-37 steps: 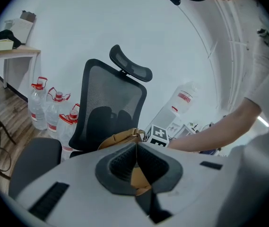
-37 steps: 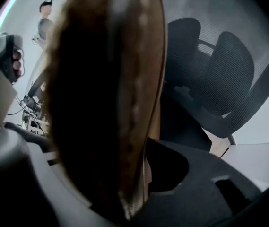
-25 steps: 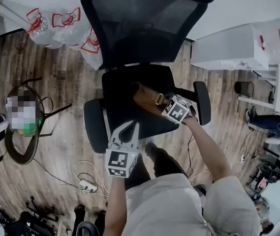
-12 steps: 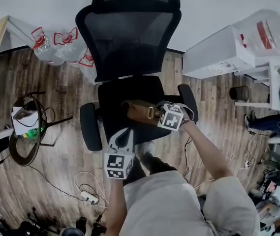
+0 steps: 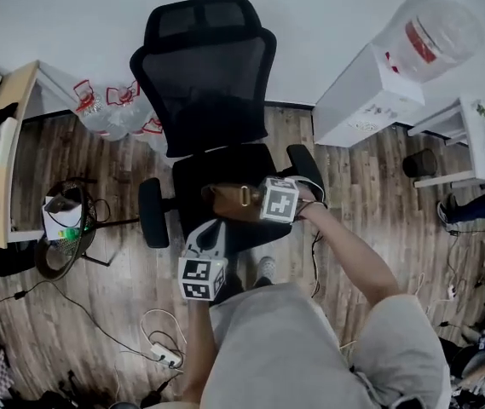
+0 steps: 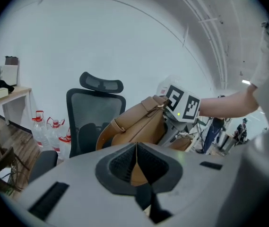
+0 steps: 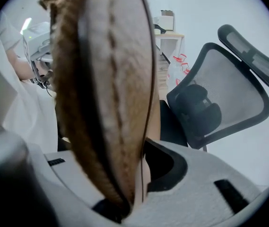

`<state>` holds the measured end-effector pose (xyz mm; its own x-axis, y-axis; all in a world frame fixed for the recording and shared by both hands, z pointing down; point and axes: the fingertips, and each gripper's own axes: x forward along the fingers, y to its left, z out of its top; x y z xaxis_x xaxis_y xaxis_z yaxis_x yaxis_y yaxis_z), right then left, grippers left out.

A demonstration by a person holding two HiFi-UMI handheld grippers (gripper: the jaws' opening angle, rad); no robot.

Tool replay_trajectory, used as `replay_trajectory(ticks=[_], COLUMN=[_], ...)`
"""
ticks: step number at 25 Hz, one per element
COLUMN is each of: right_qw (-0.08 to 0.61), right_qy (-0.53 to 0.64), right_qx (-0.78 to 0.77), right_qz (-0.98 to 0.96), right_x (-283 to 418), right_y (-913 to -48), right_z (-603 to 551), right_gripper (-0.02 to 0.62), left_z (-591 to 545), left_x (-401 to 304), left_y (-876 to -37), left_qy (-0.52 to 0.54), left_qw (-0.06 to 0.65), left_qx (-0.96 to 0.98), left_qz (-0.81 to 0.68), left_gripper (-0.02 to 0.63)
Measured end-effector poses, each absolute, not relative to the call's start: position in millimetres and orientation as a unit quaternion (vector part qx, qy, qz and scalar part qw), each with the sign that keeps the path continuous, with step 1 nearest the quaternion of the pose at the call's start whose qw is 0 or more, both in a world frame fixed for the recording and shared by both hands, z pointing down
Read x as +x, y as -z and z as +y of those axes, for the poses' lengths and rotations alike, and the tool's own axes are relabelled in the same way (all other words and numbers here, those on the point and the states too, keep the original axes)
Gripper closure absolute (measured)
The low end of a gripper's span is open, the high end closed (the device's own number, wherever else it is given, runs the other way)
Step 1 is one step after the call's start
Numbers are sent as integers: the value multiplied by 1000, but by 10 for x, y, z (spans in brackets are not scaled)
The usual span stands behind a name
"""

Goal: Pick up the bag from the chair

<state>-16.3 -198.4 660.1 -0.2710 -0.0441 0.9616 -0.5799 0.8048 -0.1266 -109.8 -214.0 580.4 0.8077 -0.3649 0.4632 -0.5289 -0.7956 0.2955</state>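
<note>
Since the earlier frame the bag is rising off the chair, hanging at centre frame from my right gripper in the head view. In the left gripper view, I'm keeping my left gripper pressed together, empty, with the bag's side ahead. In the right gripper view, the jaws are pinching its tan leather at left.

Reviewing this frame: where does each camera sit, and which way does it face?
Head view: on the person's head, facing steeply down at the chair and bag; shows the torso, both arms, the left tongs and right tongs.
Left gripper view: on the left tongs, facing along their closed jaws toward the held bag; shows the right forearm.
Right gripper view: on the right tongs, facing along jaws clamped on the bag, chair behind; torso at left.
Shared: all three show bag and chair.
</note>
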Motion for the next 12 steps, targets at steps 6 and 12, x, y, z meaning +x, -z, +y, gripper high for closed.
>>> replay_trajectory(ticks=[6, 12], right_qw=[540, 541], right_qy=[-213, -199], right_qx=[234, 234], right_qz=[-780, -783], right_x=[-13, 107], right_y=[-6165, -5835], right_z=[-1586, -1189], right_gripper=[456, 457], left_z=[-1527, -1038], left_x=[-922, -880], left_y=[-5460, -5296], left_qy=[-183, -181], left_qw=[177, 154], left_qx=[936, 938], left_qz=[-244, -253], left_gripper=[600, 600])
